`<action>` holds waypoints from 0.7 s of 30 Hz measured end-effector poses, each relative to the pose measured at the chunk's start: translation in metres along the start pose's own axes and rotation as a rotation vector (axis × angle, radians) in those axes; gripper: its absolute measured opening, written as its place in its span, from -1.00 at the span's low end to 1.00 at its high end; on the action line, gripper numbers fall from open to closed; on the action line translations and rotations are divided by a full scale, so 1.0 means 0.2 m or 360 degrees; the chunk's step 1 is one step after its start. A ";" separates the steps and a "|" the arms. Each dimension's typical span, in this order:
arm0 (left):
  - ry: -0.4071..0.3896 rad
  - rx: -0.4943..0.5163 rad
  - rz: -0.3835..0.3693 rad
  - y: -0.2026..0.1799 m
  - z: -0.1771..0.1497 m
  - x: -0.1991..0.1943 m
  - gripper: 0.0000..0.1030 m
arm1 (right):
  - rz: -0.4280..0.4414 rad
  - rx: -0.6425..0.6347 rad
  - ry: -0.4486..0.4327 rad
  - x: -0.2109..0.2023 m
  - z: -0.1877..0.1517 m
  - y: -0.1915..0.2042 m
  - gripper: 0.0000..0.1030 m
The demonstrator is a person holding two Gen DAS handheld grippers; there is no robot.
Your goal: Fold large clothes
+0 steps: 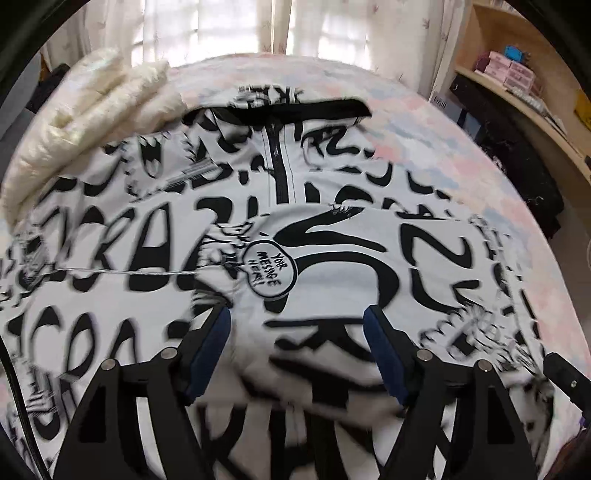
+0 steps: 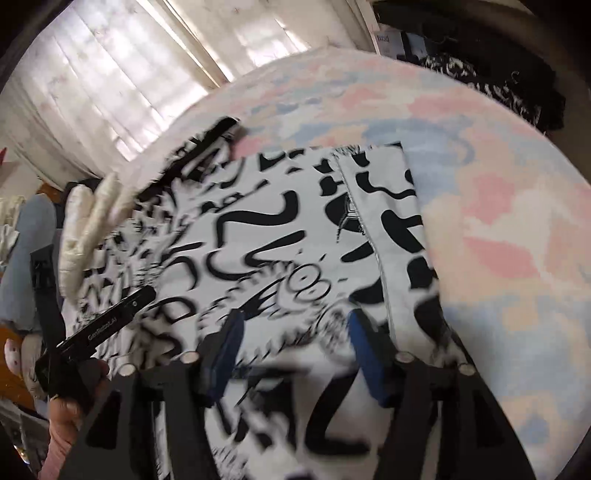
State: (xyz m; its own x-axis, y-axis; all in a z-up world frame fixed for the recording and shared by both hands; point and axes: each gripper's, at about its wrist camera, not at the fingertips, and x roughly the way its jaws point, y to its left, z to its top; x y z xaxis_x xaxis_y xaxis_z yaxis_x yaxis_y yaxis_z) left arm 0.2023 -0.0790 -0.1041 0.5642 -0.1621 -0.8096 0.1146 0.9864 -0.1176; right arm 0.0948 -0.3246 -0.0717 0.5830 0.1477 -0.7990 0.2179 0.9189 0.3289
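A large white jacket printed with black graffiti lettering lies spread on a bed, its black zipper and black collar towards the far side. My left gripper hovers low over the jacket's middle. Its blue-padded fingers stand wide apart and open, with cloth lying beneath them. In the right wrist view the jacket has one side folded in along a seam. My right gripper stands open over the near part of the cloth. The left gripper shows at that view's left, held by a hand.
The bed cover is pastel pink, blue and peach, bare to the jacket's right. A cream puffy garment lies at the jacket's far left. A wooden shelf with boxes stands right. Dark clothes and curtains lie beyond.
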 end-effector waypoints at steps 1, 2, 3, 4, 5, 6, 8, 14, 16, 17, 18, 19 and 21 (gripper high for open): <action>-0.0018 0.0010 0.0016 0.00 -0.01 -0.06 0.46 | 0.0008 0.0000 -0.0015 -0.05 -0.02 0.02 0.27; -0.0033 0.0021 0.0033 0.00 -0.03 -0.12 0.49 | 0.0018 0.0004 -0.0028 -0.11 -0.05 0.03 0.27; -0.0051 0.0032 0.0053 0.00 -0.06 -0.20 0.50 | 0.0026 0.0014 -0.0033 -0.16 -0.08 0.05 0.28; -0.0059 0.0035 0.0063 0.01 -0.07 -0.25 0.50 | 0.0028 0.0021 -0.0032 -0.18 -0.10 0.06 0.29; -0.0069 0.0036 0.0074 0.02 -0.10 -0.31 0.50 | 0.0038 0.0026 -0.0030 -0.23 -0.13 0.07 0.29; -0.0083 0.0029 0.0083 0.04 -0.12 -0.37 0.51 | 0.0054 0.0028 -0.0030 -0.26 -0.15 0.09 0.29; -0.0094 0.0003 0.0082 0.07 -0.17 -0.48 0.51 | 0.0089 0.0026 -0.0026 -0.32 -0.21 0.12 0.29; -0.0162 -0.0056 0.0095 0.23 -0.32 -0.80 0.52 | 0.0162 -0.0076 -0.0051 -0.46 -0.38 0.29 0.29; -0.0193 -0.0061 0.0118 0.28 -0.36 -0.88 0.53 | 0.0184 -0.0104 -0.0064 -0.49 -0.41 0.34 0.29; -0.0205 -0.0062 0.0136 0.31 -0.38 -0.91 0.53 | 0.0201 -0.0120 -0.0067 -0.50 -0.43 0.37 0.29; -0.0220 -0.0070 0.0161 0.35 -0.41 -0.96 0.55 | 0.0217 -0.0142 -0.0070 -0.51 -0.45 0.42 0.29; -0.0229 -0.0076 0.0176 0.38 -0.42 -0.98 0.56 | 0.0225 -0.0166 -0.0072 -0.51 -0.46 0.46 0.29; -0.0258 -0.0104 0.0212 0.46 -0.46 -1.05 0.57 | 0.0239 -0.0212 -0.0077 -0.51 -0.48 0.54 0.29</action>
State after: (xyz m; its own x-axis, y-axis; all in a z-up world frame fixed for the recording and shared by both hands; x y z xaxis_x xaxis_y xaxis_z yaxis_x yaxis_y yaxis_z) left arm 0.0194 0.0473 0.0025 0.6957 -0.0270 -0.7178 -0.0203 0.9982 -0.0572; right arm -0.0172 -0.2051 -0.0029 0.6388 0.2717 -0.7198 0.0224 0.9286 0.3704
